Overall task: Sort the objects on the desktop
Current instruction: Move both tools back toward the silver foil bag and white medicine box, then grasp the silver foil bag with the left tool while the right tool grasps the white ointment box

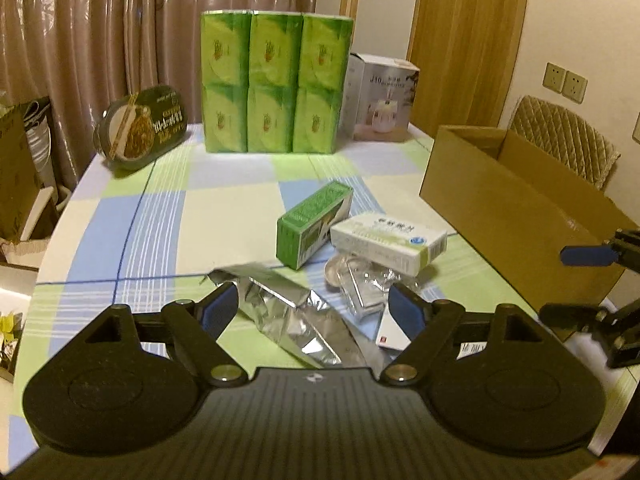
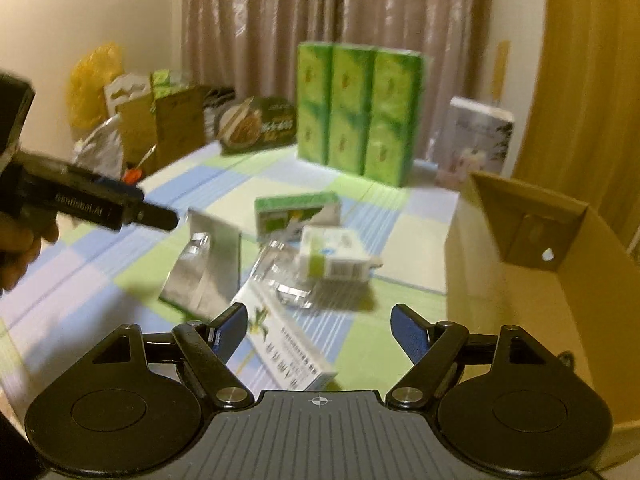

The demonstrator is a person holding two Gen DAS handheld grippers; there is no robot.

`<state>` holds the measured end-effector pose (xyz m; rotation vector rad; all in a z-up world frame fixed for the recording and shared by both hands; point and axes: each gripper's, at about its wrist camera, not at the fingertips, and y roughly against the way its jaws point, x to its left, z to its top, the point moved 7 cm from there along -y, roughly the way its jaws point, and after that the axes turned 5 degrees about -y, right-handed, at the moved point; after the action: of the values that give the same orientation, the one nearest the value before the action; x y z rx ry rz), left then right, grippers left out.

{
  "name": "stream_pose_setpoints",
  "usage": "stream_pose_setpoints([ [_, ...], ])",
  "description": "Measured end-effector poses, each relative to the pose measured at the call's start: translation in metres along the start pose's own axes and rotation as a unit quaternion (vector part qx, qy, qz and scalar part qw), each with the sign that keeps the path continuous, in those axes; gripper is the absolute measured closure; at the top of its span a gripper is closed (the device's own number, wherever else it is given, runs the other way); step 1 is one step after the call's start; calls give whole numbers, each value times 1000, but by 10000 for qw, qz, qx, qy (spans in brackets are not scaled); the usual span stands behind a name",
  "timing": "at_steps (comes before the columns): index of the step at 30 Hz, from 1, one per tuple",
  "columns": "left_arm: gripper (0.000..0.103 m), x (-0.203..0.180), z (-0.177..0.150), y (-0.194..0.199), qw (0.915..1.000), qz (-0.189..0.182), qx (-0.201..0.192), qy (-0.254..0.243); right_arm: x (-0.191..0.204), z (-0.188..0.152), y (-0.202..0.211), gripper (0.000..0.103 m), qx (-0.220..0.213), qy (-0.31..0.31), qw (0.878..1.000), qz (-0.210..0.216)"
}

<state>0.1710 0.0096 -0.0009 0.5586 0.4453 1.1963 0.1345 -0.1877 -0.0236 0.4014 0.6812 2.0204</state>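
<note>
The left gripper [image 1: 310, 306] has its fingers [image 1: 218, 310] spread wide and empty, hovering low over the silver foil pouch [image 1: 288, 320] at lower centre of the left wrist view; the spread looks set to take the pouch across its narrow width. The right gripper [image 2: 318, 326] likewise has its fingers [image 2: 408, 330] parted with nothing between them, poised over a long white box [image 2: 288, 344] at lower centre of the right wrist view, beside the open cardboard box [image 1: 516, 208] that fills the right of both frames; that box stands empty as far as shows, so it is probably where the loose items are to go.

The things to sort lie in one loose heap at mid-frame on the checked tabletop [image 1: 160, 208], close to the cardboard box so that each carry is short: one green box [image 1: 312, 224] on its side, one white medicine box [image 1: 390, 242] touching it and resting on one clear plastic blister tray [image 1: 360, 284], one foil pouch, one long white box; five pieces counted, none yet in the cardboard box.

At the far edge, upper centre, stand one block of green tissue packs [image 1: 276, 80] showing six faces, three across and two high; one dark oval tin [image 1: 140, 128] to its left; one white carton [image 1: 380, 98] to its right; these stand well apart from the heap and seem not part of the sorting.
</note>
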Motion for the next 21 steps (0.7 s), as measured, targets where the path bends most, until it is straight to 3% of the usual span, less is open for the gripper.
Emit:
stream_pose_setpoints([
  [8, 24, -15, -26, -28, 9976, -214, 647, -133, 12, -29, -36, 27, 457, 445, 9979, 122],
  [14, 35, -14, -44, -40, 9937, -344, 1043, 205, 13, -39, -54, 27, 623, 575, 9962, 182],
  [21, 60, -15, -47, -47, 9918, -323, 1192, 328, 14, -36, -63, 27, 647, 617, 9957, 236],
])
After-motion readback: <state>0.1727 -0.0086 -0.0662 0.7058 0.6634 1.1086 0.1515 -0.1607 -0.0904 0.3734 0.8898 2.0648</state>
